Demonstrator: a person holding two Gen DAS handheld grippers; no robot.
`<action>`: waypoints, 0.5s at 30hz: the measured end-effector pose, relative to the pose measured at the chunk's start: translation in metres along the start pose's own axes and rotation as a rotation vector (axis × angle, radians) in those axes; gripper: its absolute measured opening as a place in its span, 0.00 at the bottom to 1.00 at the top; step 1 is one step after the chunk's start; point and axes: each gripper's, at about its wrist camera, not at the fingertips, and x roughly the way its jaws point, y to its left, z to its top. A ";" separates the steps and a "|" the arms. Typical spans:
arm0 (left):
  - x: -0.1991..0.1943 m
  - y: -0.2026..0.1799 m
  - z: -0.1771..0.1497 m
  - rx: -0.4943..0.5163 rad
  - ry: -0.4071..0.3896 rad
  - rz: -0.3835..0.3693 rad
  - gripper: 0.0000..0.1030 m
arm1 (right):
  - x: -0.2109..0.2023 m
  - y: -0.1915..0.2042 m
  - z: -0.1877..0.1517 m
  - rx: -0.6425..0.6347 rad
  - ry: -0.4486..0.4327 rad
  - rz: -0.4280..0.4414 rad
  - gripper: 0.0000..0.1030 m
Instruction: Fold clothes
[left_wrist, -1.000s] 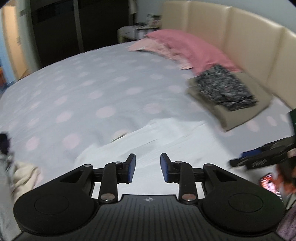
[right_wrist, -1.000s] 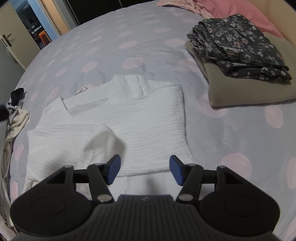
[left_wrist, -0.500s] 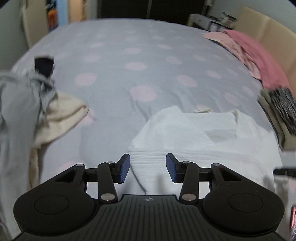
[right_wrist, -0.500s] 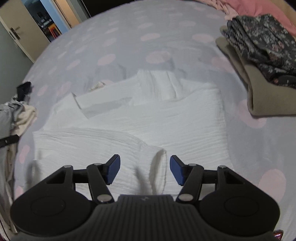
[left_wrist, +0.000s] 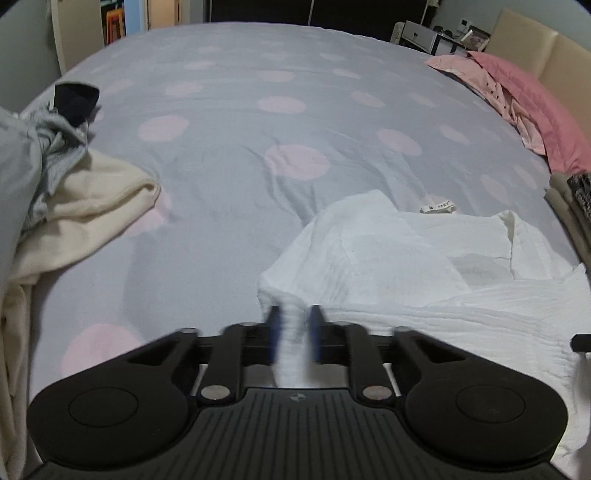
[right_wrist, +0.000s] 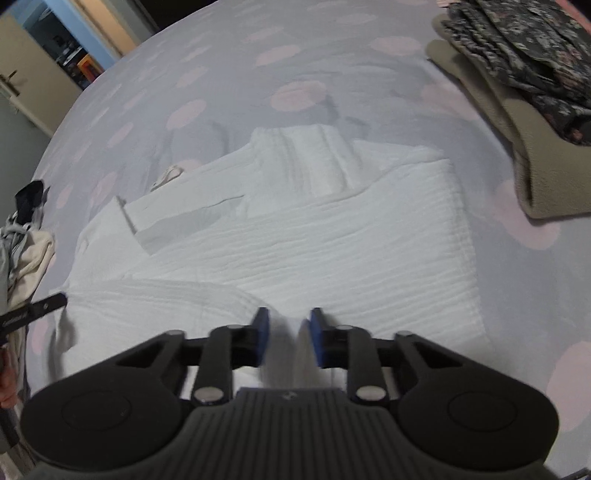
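Note:
A white ribbed garment (left_wrist: 388, 266) lies partly folded on the grey bed cover with pink dots (left_wrist: 229, 155); it fills the middle of the right wrist view (right_wrist: 332, 236). My left gripper (left_wrist: 294, 325) is shut on a pinch of the garment's near left edge. My right gripper (right_wrist: 286, 328) is closed on a fold of the garment's near edge, with white cloth bunched between the blue pads (right_wrist: 261, 332). The left gripper's tip shows at the left edge of the right wrist view (right_wrist: 33, 312).
A heap of cream and grey clothes (left_wrist: 55, 192) lies at the left. A folded stack, dark floral on beige (right_wrist: 528, 92), sits at the right. Pink pillows (left_wrist: 532, 107) and the headboard are at the far right. A doorway (right_wrist: 62, 48) is beyond.
Both grippers have come down onto the garment's near edge and closed on the cloth; half a second ago both were open above it.

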 end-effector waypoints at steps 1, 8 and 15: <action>-0.004 0.000 0.000 0.000 -0.009 0.001 0.01 | -0.001 0.001 0.000 -0.007 -0.002 0.003 0.06; -0.041 0.022 0.008 -0.029 -0.109 0.018 0.01 | -0.033 0.017 0.013 -0.022 -0.097 0.085 0.03; -0.038 0.043 0.017 -0.103 -0.125 0.021 0.04 | -0.027 0.032 0.025 -0.024 -0.191 0.054 0.08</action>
